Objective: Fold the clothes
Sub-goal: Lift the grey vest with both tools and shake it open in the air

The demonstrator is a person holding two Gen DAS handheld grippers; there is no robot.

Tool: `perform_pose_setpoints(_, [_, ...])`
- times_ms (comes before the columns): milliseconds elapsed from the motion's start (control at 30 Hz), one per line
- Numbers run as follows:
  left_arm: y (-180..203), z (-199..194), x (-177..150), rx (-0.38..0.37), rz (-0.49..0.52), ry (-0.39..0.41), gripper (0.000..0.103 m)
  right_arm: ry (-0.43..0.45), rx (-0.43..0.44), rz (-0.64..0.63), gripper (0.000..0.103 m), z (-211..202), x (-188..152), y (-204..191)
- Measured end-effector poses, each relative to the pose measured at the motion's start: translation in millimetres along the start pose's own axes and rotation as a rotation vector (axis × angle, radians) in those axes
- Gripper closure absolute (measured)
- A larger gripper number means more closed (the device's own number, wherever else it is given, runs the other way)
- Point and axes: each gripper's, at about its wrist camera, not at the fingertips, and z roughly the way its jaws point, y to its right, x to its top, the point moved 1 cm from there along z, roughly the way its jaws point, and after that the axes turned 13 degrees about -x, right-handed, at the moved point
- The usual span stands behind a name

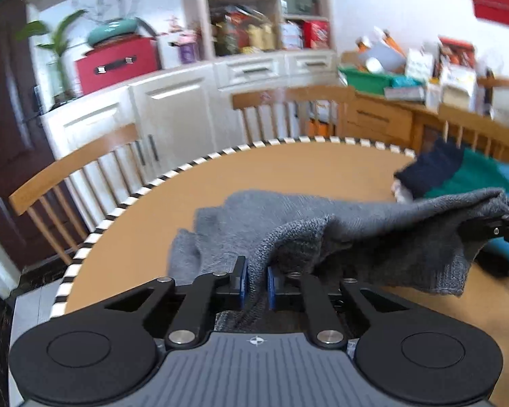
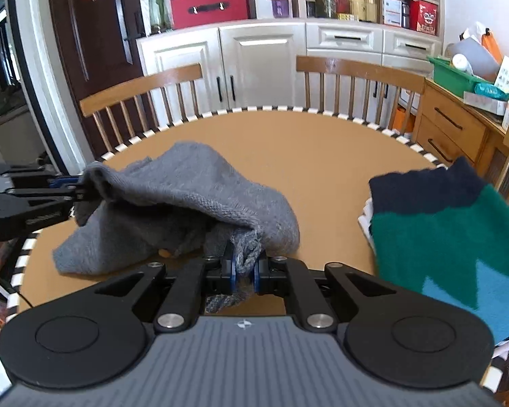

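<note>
A grey knitted garment point(image 1: 339, 230) lies partly on the round wooden table point(image 1: 305, 169) and is partly lifted. My left gripper point(image 1: 256, 279) is shut on one near edge of it. My right gripper point(image 2: 243, 268) is shut on another edge of the grey garment point(image 2: 193, 196), which hangs raised between both grippers. The left gripper also shows at the left of the right wrist view point(image 2: 74, 190), and the right gripper at the right edge of the left wrist view point(image 1: 505, 224).
A folded navy, green and blue garment point(image 2: 451, 240) lies on the right of the table point(image 2: 322, 156). Wooden chairs point(image 2: 356, 68) ring the table's striped edge. White cabinets point(image 2: 261, 57) and a cluttered wooden sideboard point(image 2: 458, 125) stand behind.
</note>
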Motion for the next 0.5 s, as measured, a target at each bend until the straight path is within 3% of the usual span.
perform_pose_setpoints(100, [9,-49,11,0.010,-0.005,0.065,0.092,0.054,0.027,-0.025,0.095,-29,16,11])
perform_pose_setpoints(267, [45,-154,38,0.059,0.084,0.238,0.092,0.239,0.069,-0.180,0.095,-112,50,15])
perform_pose_setpoints(500, [86,-281,92,0.109,0.158,0.433,0.092,0.408,0.156,-0.326,0.096,-220,102,19])
